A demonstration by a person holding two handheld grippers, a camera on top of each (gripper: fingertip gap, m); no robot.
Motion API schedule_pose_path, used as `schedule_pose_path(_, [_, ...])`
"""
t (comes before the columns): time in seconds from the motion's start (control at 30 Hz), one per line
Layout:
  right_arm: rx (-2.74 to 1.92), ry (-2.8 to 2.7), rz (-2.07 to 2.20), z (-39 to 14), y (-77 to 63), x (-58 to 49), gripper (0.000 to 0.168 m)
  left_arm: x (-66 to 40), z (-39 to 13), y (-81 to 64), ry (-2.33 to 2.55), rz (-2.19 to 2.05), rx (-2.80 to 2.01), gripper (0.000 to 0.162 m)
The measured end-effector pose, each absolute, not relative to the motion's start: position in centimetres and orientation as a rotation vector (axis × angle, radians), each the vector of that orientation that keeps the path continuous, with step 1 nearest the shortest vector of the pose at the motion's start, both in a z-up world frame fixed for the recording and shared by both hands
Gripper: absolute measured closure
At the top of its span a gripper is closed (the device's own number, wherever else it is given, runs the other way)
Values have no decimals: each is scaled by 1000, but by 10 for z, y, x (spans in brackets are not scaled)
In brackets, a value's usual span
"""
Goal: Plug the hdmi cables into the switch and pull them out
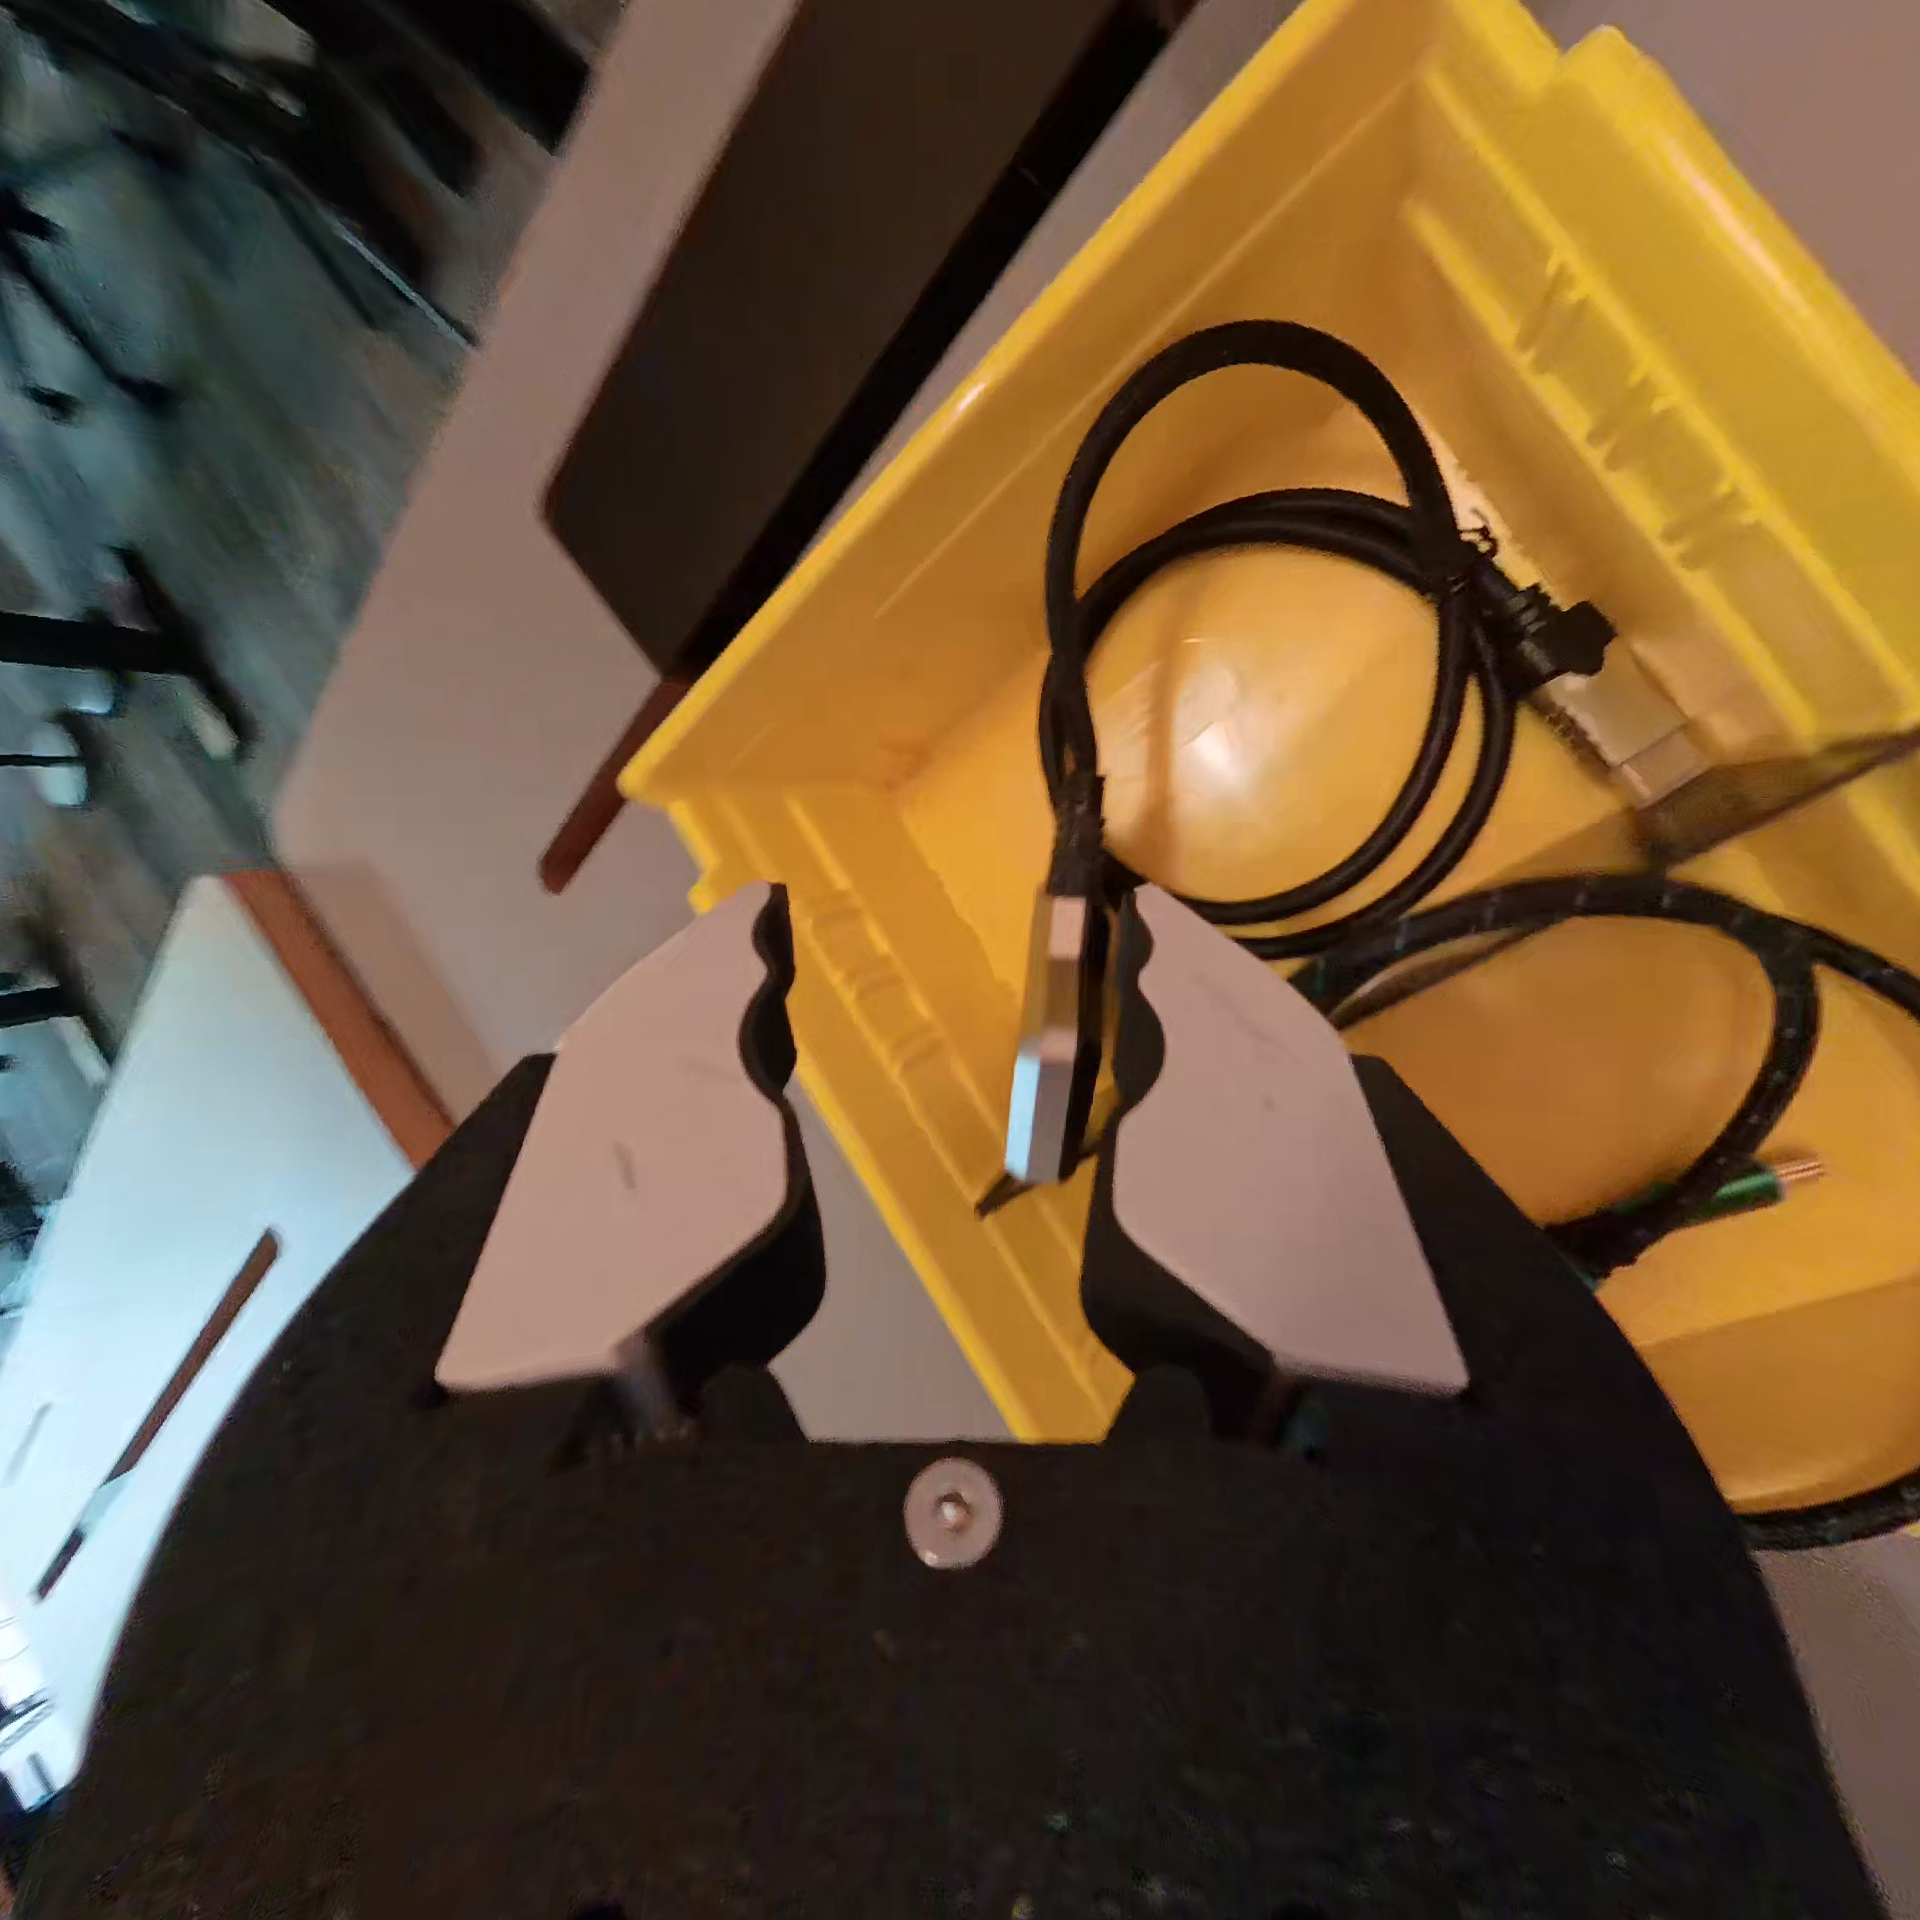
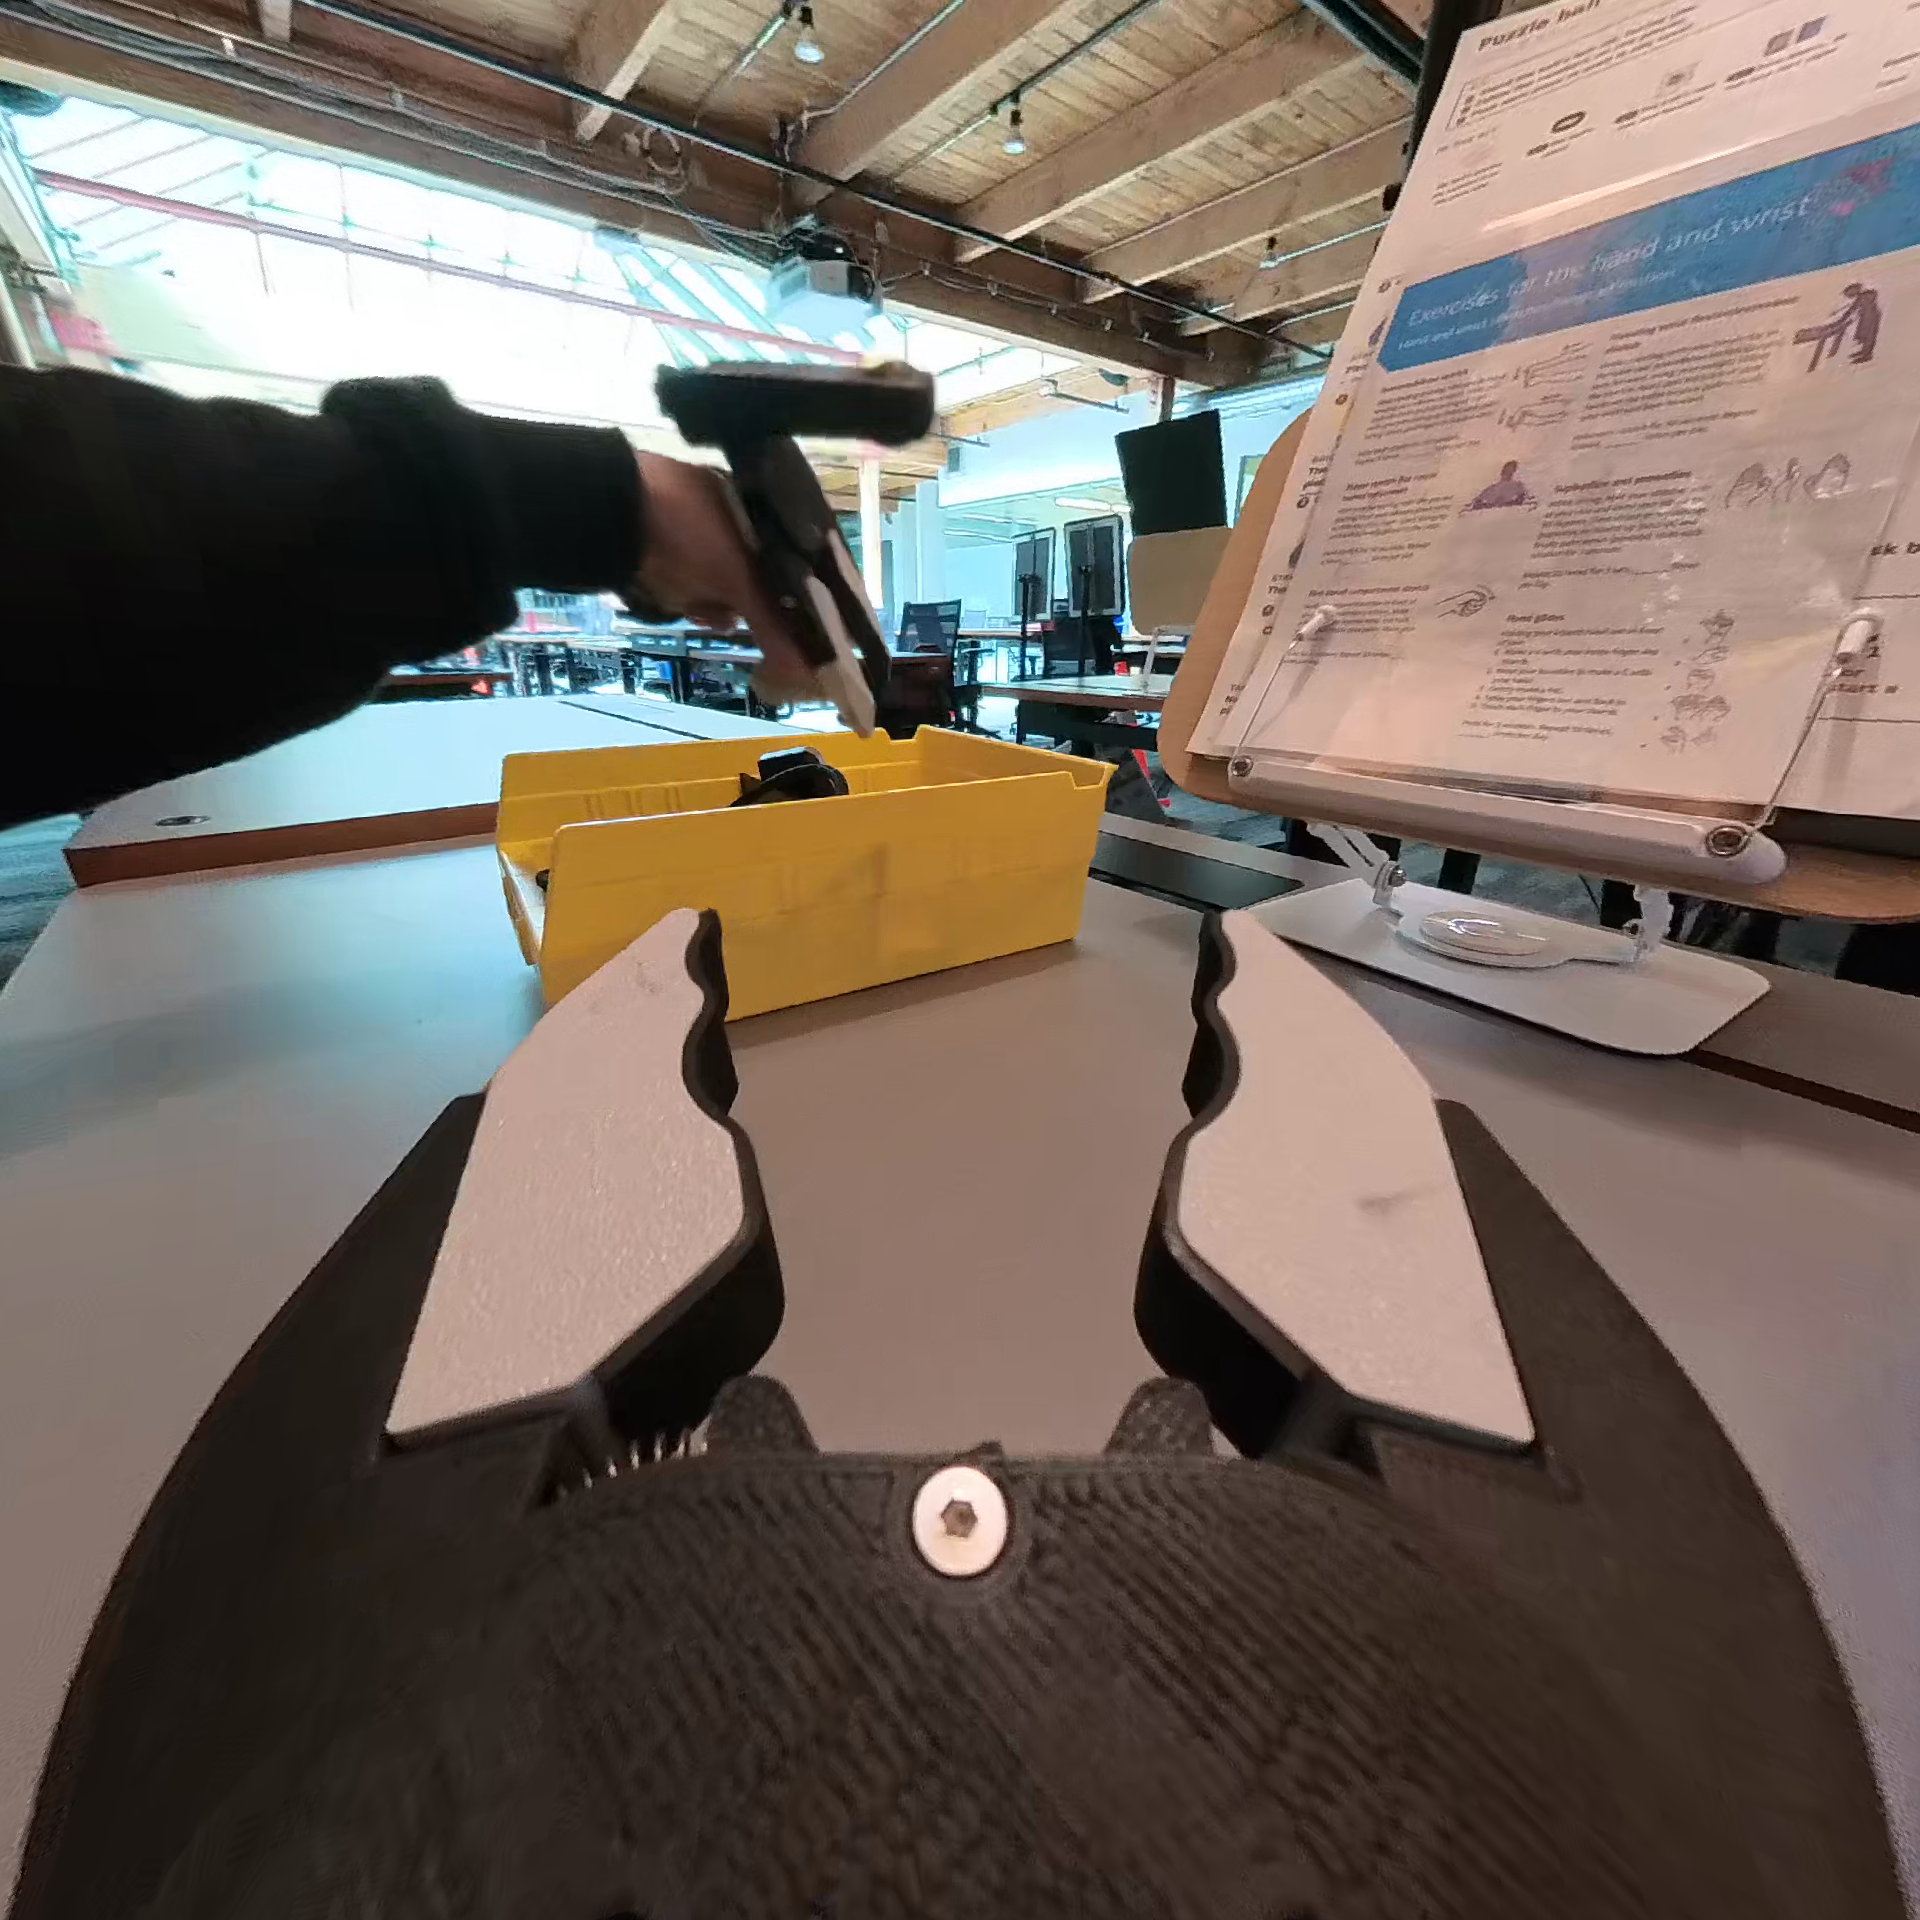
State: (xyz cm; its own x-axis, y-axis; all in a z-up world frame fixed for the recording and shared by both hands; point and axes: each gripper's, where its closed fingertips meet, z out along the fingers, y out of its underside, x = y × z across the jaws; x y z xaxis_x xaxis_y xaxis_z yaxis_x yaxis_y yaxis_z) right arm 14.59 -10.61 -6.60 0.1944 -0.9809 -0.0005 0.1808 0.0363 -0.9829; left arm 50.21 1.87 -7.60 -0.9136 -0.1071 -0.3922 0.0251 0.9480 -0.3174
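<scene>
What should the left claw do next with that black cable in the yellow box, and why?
Probably close the jaws. The left gripper is open over the yellow box, and the silver plug of the black cable sits in the gap, against one finger. Nothing is gripped yet. The right gripper waits open over the table.

Yellow plastic bin on grey table. White-based document stand right of bin, holding laminated printed sheets. Dark rectangular panel flat on table behind bin. Wooden ceiling beams overhead.
</scene>
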Motion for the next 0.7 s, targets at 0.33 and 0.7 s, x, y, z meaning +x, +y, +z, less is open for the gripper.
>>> schedule_pose_path(0.33, [-1095,957,-1121,-64,-113,144,85,508,-161,33,2866,315,-8,137])
schedule_pose_path(0.7, [-1058,976,-1104,-63,-118,141,90,505,-34,11,2548,-212,-7,147])
